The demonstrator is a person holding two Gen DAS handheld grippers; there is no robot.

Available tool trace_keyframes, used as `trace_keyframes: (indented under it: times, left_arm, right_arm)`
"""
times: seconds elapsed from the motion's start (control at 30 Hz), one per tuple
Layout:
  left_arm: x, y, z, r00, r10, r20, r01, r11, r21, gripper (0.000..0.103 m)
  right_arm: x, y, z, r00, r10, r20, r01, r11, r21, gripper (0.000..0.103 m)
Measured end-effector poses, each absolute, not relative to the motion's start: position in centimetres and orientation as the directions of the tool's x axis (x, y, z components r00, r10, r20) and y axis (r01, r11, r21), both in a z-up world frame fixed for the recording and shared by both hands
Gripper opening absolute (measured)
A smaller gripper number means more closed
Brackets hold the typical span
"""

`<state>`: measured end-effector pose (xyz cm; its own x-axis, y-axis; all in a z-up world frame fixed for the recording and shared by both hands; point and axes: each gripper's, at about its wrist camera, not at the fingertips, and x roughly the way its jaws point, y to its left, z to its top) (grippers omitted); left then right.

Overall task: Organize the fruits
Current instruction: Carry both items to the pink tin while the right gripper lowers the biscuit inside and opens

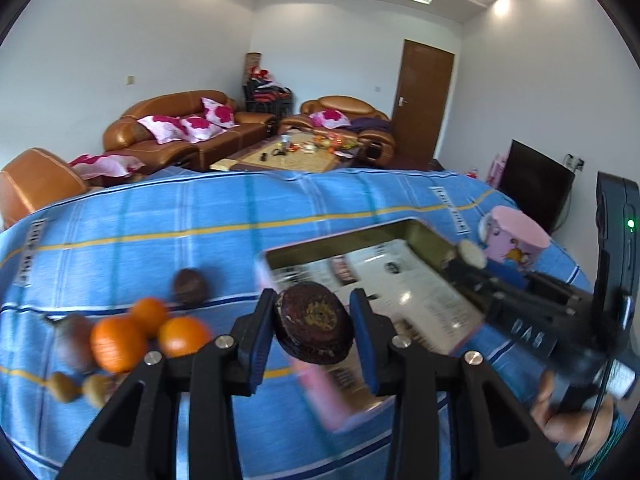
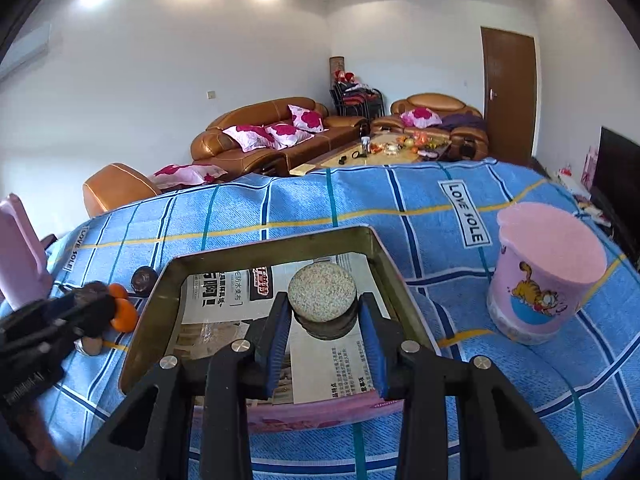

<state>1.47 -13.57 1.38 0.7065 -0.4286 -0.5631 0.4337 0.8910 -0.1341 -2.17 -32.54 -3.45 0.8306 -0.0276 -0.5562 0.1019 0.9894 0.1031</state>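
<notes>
Fruits [image 1: 120,344] lie on the blue checked cloth [image 1: 160,240]; each tool [image 1: 314,320] [image 2: 324,312] grips a dark halved fruit.

Oranges [image 1: 120,344] cluster on cloth (blurred) beside brown fruits [image 1: 190,286].

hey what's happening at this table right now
A person is sorting fruit with a pair of tongs in each hand. The left tongs grip a dark halved fruit near the rim of the newspaper-lined tin tray. The right tongs hold another halved fruit over the tray. Oranges and more brown fruit wait on the blue cloth; a pink tub stands beside the tray.
</notes>
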Motion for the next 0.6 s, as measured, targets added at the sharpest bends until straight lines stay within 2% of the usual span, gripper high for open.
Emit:
trace_keyframes:
  times: [0.13,0.4,0.6]
  left_arm:
    - [2.2,-16.1,0.8,0.678,-0.441,-0.589,0.443,0.884,-0.151,0.039]
    - [3.6,-18.1,-1.2,0.647,-0.373,-0.665,0.416,0.904,-0.103,0.039]
    - [3.6,-18.3,-1.4,0.668,-0.334,-0.665,0.41,0.911,-0.045,0.039]
  right_arm:
    - [-1.9,-32.4,-3.6,0.825,-0.046,-0.564,0.109,0.991,0.079,0.037]
    - [-1.5,-31.8,-4.2,0.803,-0.052,-0.594,0.102,0.993,0.051,0.037]
    - [-0.9,-31.6,-5.0,0.783,-0.048,-0.62,0.095,0.995,0.043,0.037]
